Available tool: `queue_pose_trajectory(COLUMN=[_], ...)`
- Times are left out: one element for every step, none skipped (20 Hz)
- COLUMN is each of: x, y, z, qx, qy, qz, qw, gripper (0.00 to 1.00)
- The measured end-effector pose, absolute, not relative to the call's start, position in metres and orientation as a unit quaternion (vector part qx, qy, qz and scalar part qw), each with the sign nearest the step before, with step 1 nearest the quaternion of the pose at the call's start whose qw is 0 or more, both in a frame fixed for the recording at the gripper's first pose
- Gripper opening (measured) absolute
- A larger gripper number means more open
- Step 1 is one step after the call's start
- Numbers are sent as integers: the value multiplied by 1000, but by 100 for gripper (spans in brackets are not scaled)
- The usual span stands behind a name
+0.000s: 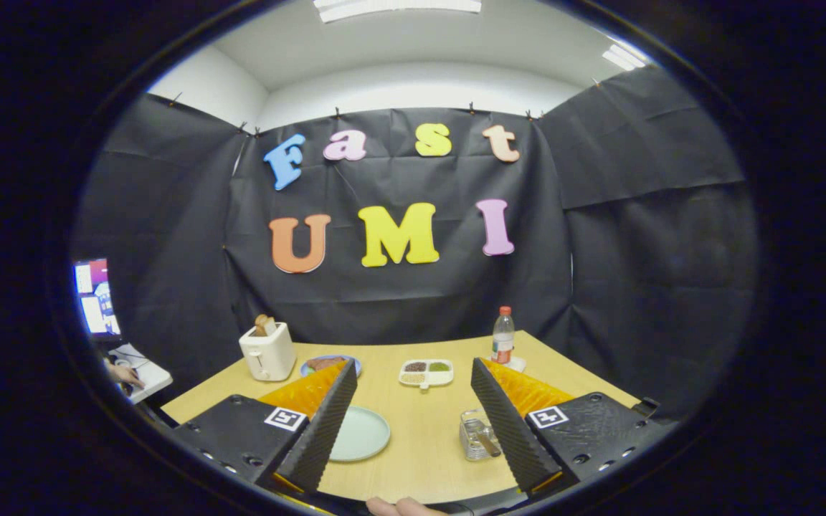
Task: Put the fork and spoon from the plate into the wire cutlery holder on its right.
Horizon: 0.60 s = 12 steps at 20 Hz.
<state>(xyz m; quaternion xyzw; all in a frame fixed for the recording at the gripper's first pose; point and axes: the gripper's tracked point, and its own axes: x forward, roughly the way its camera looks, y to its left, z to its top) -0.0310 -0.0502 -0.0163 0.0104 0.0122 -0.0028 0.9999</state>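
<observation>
Wooden table (420, 444) bears plate (363, 433); tool (413, 423) fingers spread, empty

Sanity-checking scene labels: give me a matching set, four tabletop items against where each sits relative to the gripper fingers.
Items:
1. plate
2. wire cutlery holder
3. toaster
4. bottle

Places:
A. far end of the table, beyond the right finger
B. between the open fingers, against the left one
C. far end, beyond the left finger, bread in its slot
D. between the fingers, against the right one, a handle inside

Pairs: 1-B, 2-D, 3-C, 4-A. The gripper is open, holding nothing.
</observation>
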Motion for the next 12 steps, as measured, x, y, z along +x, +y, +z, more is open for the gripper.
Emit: queue_pose_trajectory(x=[-35, -38, -43, -46, -50, -55, -58, -62, -65, -67, -70, -71], y=[-43, -35, -31, -30, -25, -19, -18, -16, -13, -10, -9, -9], z=[-15, -16, -18, -18, -17, -17, -16, -15, -15, -13, -12, -10], qx=[5, 2, 2, 3, 5, 8, 9, 9, 8, 6, 4, 2], qy=[8, 9, 11, 11, 11, 10, 10, 10, 11, 10, 9, 7], qz=[3, 7, 6, 3, 6, 10, 10, 9, 11, 12, 12, 11], qw=[1000, 1000, 1000, 1000, 1000, 1000, 1000, 1000, 1000, 1000, 1000, 1000], gripper=[96, 96, 96, 96, 96, 96, 96, 96, 96, 96, 96, 96])
